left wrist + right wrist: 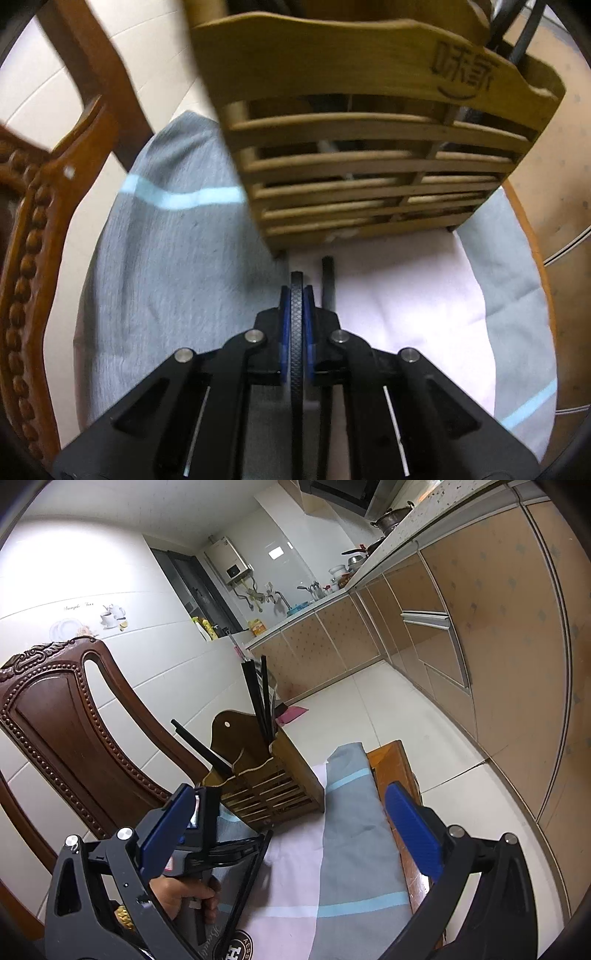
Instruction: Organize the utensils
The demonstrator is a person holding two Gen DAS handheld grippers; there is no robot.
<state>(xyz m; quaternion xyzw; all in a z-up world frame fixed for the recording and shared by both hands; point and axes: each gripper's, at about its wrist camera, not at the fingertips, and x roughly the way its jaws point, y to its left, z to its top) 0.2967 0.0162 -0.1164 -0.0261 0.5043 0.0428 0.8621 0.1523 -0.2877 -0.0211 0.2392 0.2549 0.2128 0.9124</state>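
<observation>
A slatted wooden utensil holder (369, 147) stands on the cloth-covered table; in the right wrist view (266, 775) it holds several black chopsticks (262, 698). My left gripper (297, 295) is shut on a black chopstick (296, 332), just in front of the holder's base. A second black stick (327, 280) lies beside it on the cloth. My right gripper (291, 823) is open and empty, above the table, set back from the holder. The left gripper's body (192, 834) and the hand holding it show at lower left there.
A carved wooden chair (62, 716) stands left of the table; it also shows in the left wrist view (44, 206). The grey and white cloth (332, 878) covers the table (399, 771). Kitchen cabinets (480, 657) and tiled floor lie to the right.
</observation>
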